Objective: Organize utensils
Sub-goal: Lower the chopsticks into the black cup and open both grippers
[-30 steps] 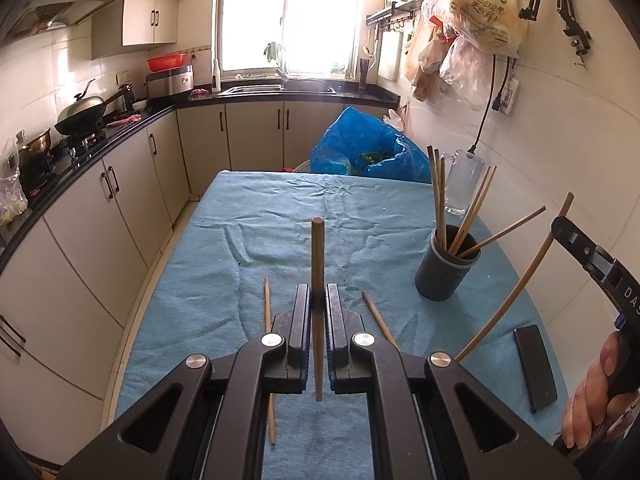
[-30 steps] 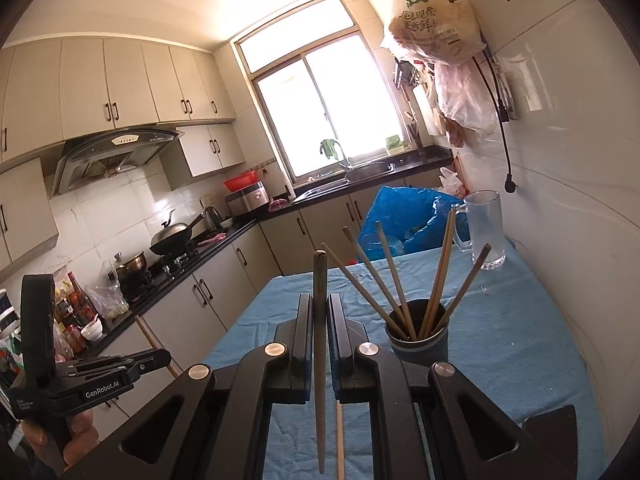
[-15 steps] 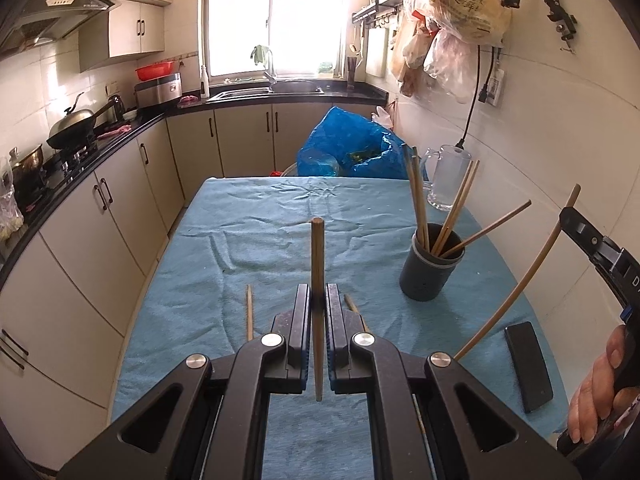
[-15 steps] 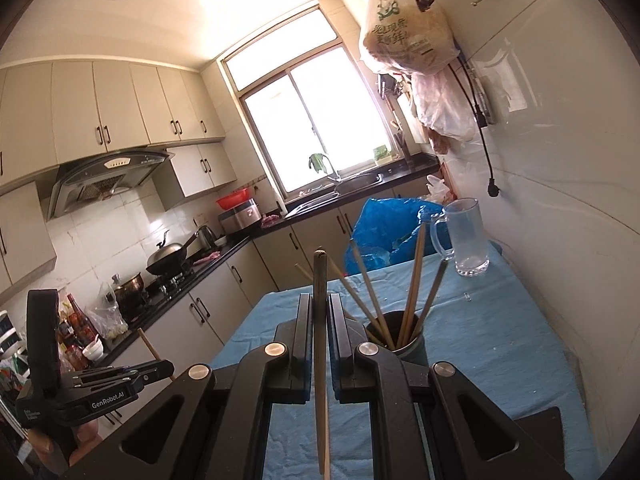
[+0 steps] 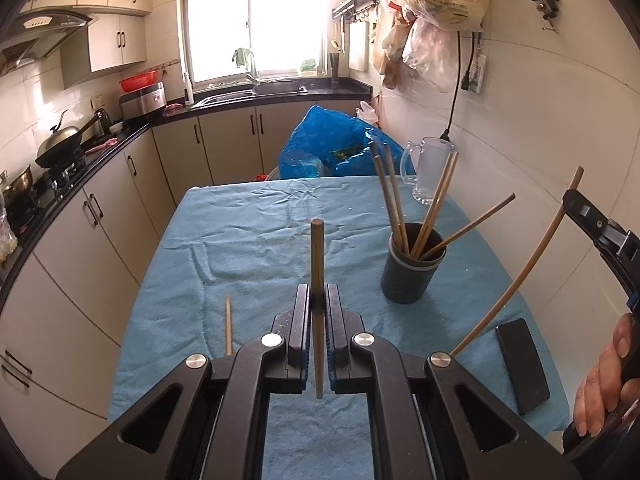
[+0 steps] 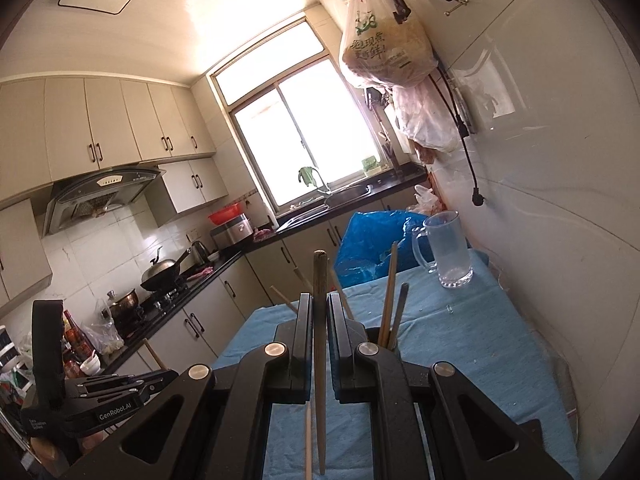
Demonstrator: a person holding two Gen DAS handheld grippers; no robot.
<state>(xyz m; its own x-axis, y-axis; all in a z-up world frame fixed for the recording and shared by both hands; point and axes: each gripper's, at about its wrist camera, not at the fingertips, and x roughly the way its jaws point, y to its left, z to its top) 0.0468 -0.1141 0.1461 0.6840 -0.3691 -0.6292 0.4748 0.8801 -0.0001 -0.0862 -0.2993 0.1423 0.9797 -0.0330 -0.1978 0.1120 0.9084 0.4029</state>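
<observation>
Left claw [image 5: 318, 312] pinches a brown wooden chopstick [image 5: 317, 264], round-tipped, standing upright between the pads above the blue-cloth counter [image 5: 248, 240]. Right claw [image 6: 319, 320] is clamped on a second chopstick [image 6: 320, 280], paler wood with a worn tip, also upright. Dark grey cup [image 5: 412, 268] stands on the counter's right side, holding about five thin wooden chopsticks [image 5: 394, 208] fanned out at angles. One loose chopstick [image 5: 228, 324] lies flat on the cloth left of the left claw. In the left wrist view the right claw's chopstick looks long and bowed by the lens. Black flat object [image 5: 522, 366] lies near the right edge. Writing: "GenRobot.AI" [image 6: 115, 417] on the left tool's body; hanging plastic bag [image 6: 384, 48] has green Chinese print, partly readable "现煮" and "鲜".
</observation>
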